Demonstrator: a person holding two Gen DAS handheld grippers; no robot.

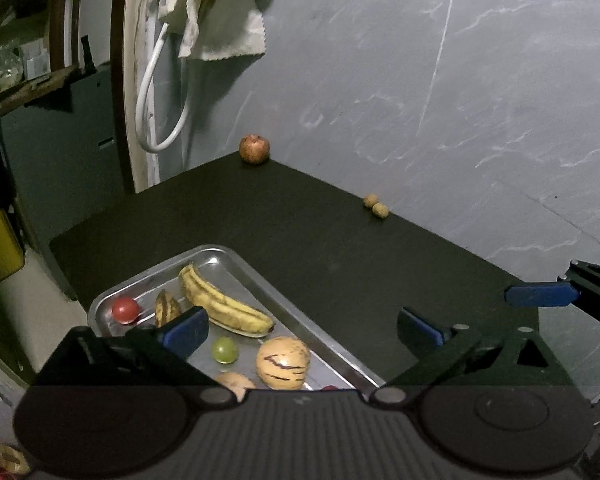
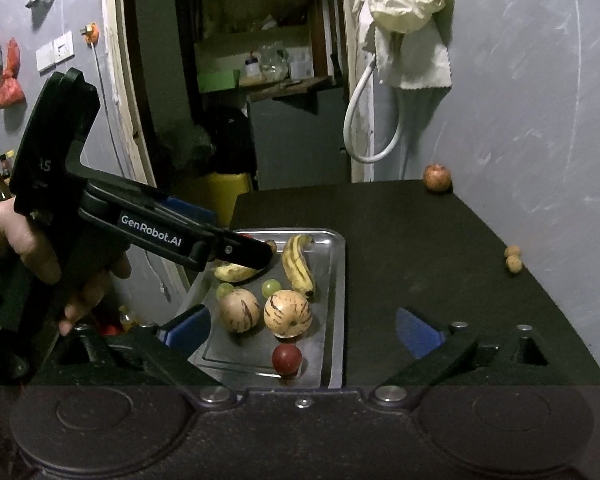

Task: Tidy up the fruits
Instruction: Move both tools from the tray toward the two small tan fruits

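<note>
A steel tray (image 1: 236,256) on the black table holds two bananas (image 1: 220,304), a red fruit (image 1: 125,310), a green grape (image 1: 225,350) and a striped melon (image 1: 283,362). My left gripper (image 1: 302,328) hovers open over the tray's near end with nothing between its fingers. In the right wrist view the tray (image 2: 336,300) shows two striped melons (image 2: 239,310), a banana (image 2: 298,264), grapes (image 2: 271,287) and a red fruit (image 2: 286,358). My right gripper (image 2: 303,328) is open and empty above them. A reddish apple-like fruit (image 2: 437,177) and two walnuts (image 2: 513,258) lie outside the tray.
The round fruit (image 1: 254,149) sits at the table's far corner against the grey wall, and the walnuts (image 1: 376,205) lie along the wall edge. A hand (image 2: 20,240) holds the left gripper, whose finger (image 2: 248,252) covers part of the second banana. A doorway and a yellow container (image 2: 224,192) lie beyond the table.
</note>
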